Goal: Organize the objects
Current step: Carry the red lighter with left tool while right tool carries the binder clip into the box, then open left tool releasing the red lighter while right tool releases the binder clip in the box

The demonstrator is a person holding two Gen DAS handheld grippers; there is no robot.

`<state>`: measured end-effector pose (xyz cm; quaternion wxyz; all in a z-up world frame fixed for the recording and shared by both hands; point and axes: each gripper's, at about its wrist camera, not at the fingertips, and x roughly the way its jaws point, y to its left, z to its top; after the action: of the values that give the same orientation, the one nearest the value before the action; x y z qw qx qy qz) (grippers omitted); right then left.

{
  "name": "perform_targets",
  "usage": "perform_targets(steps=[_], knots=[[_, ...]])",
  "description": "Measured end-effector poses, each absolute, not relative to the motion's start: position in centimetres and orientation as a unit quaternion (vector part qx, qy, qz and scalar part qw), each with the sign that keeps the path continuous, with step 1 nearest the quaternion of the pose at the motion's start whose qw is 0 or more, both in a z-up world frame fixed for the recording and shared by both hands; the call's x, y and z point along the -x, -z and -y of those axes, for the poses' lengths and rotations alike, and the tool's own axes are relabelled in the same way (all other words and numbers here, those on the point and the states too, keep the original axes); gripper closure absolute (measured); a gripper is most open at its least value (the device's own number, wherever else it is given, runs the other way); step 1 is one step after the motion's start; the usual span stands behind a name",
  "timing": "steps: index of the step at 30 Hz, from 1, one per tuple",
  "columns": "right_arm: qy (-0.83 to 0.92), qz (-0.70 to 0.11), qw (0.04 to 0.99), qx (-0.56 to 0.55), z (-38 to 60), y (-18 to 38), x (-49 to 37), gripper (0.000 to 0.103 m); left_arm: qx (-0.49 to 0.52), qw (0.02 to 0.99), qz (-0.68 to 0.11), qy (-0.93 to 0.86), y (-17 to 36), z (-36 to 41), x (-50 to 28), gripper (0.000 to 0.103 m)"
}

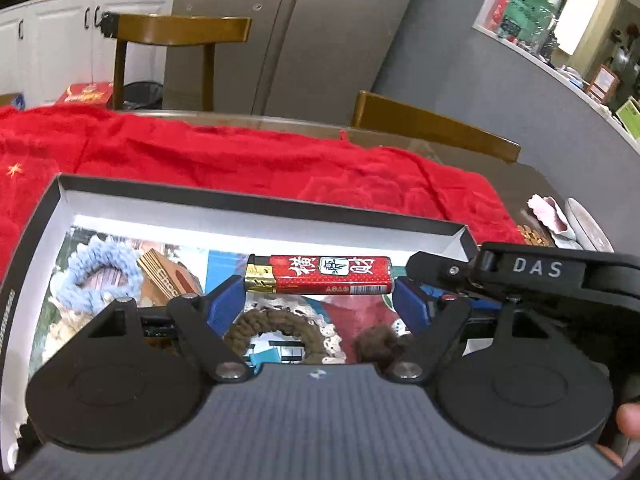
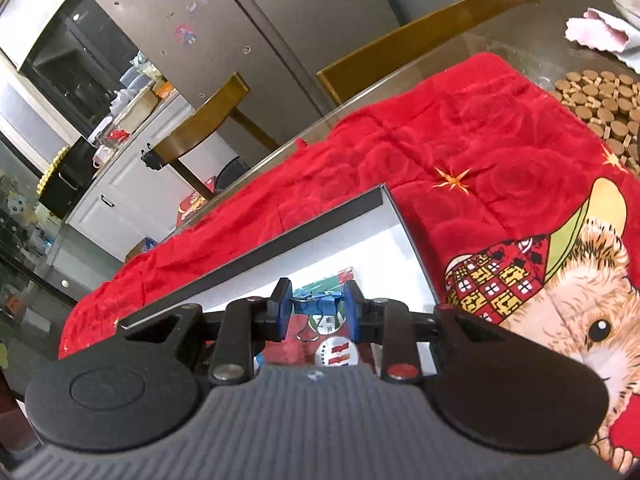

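Left gripper (image 1: 319,300) clamps a red lighter (image 1: 320,275) crosswise between its blue pads, held above the open box (image 1: 256,210). Right gripper (image 2: 317,311) is clenched on a blue binder clip (image 2: 318,305), over the same box's corner. Box rests on a red blanket (image 2: 440,148).

Red lighter (image 1: 329,275), blue binder clip (image 2: 317,305)

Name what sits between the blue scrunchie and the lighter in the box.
In the left wrist view, a wooden tag lies between the blue scrunchie and the lighter.
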<state>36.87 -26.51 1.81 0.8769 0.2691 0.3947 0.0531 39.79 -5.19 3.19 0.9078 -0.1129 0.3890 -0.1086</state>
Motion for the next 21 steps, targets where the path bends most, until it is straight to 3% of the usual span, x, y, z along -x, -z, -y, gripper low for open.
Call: perform_targets(steps=[21], knots=[[-0.059,-0.401,0.874,-0.268,26.65,-1.79,-37.18,0.072,0.101,0.913,-0.382,0.100,-3.26,5.54,-39.63,0.019]])
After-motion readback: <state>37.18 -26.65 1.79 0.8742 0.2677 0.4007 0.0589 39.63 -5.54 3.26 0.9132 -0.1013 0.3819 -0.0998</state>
